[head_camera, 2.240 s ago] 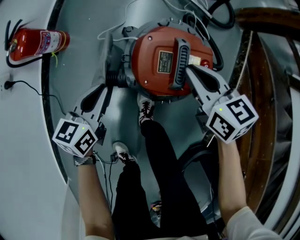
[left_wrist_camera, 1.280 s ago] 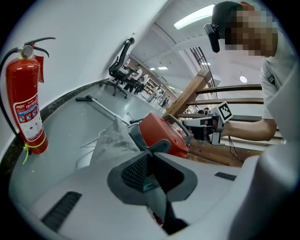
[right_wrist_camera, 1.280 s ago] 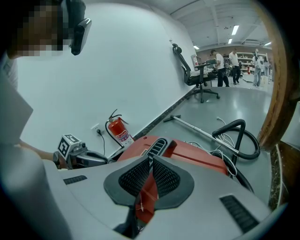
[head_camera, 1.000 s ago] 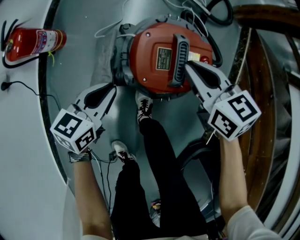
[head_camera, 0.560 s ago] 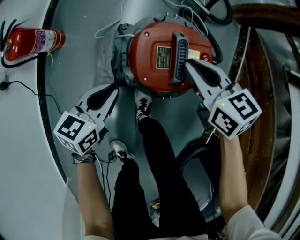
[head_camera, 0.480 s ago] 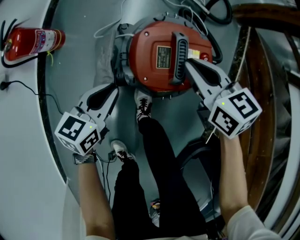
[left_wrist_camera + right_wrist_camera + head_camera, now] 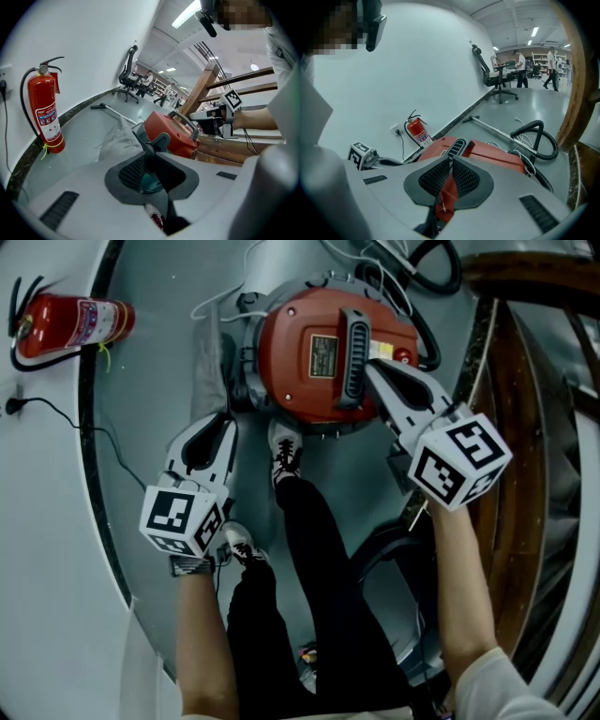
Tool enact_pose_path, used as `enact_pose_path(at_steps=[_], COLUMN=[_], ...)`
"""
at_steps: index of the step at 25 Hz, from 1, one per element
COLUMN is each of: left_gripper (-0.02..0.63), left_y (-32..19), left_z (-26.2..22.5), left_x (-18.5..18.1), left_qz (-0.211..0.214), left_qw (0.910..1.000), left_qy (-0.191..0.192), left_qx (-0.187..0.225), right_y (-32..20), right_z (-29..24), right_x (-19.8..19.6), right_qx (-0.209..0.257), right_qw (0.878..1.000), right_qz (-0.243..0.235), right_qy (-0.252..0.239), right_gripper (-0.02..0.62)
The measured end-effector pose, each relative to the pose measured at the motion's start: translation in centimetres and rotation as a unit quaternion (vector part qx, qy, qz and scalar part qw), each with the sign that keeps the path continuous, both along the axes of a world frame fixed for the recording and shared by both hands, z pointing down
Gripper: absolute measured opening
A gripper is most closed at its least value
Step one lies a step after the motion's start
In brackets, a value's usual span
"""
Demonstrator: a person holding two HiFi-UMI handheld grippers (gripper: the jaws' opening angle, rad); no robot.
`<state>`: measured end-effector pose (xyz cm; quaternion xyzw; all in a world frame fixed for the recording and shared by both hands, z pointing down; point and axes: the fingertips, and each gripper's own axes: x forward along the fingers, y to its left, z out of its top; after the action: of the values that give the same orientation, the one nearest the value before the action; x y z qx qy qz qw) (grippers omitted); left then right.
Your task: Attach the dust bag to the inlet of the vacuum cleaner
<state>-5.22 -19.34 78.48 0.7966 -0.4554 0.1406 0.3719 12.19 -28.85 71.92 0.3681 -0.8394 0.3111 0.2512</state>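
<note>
Vacuum cleaner (image 7: 298,381) by right gripper (image 7: 369,367)

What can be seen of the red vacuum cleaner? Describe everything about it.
The vacuum cleaner stands upright on the grey floor: a round, glossy red plastic-looking top on a dark drum, with a black ribbed handle across it and a small label plate. The shut right hand-held gripper reaches to the handle.

The vacuum cleaner (image 7: 309,362) has a rust-red top with a black ribbed handle (image 7: 352,357), and the dust bag (image 7: 206,357) is plain grey like the floor (image 7: 150,381). The fire extinguisher (image 7: 75,326) is red with a white label. The left gripper (image 7: 225,420) and right gripper (image 7: 368,368) are white and grey, their cubes printed with black-and-white squares.
</note>
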Motion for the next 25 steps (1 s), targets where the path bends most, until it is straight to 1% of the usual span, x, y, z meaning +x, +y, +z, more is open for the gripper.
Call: enact_pose_path(at_steps=[6, 10, 13, 15, 18, 21, 25], left_gripper=[0.063, 0.048, 0.033, 0.016, 0.002, 0.002, 0.002], left_y=[0.5, 0.7, 0.7, 0.6, 0.5, 0.8, 0.9], left_z=[-0.9, -2.0, -3.1, -3.8, -5.2, -6.4, -8.3], left_x=[-0.8, -1.8, -2.2, -2.1, -2.1, -2.0, -2.2], left_qz=[0.001, 0.008, 0.032, 0.054, 0.08, 0.098, 0.105], left_qw=[1.0, 0.9998, 0.9982, 0.9956, 0.9911, 0.9879, 0.9866], left_qy=[-0.002, -0.019, -0.049, -0.073, -0.098, -0.11, -0.112], left_qx=[-0.006, 0.001, 0.014, 0.025, 0.042, 0.049, 0.055], right_y=[0.6, 1.6, 2.2, 2.7, 3.5, 4.3, 4.9], right_z=[-0.7, -1.5, -2.7, -3.5, -4.8, -6.3, -8.2], right_x=[-0.1, -0.6, -1.3, -1.7, -2.1, -2.2, -2.5], right_qx=[0.006, 0.022, 0.039, 0.052, 0.066, 0.077, 0.088], right_qw=[1.0, 0.999, 0.998, 0.996, 0.992, 0.99, 0.988], right_qz=[-0.012, -0.029, -0.047, -0.064, -0.088, -0.103, -0.112], right_qy=[0.018, 0.033, 0.032, 0.04, 0.054, 0.065, 0.065], right_gripper=[0.031, 0.031, 0.031, 0.029, 0.029, 0.029, 0.029])
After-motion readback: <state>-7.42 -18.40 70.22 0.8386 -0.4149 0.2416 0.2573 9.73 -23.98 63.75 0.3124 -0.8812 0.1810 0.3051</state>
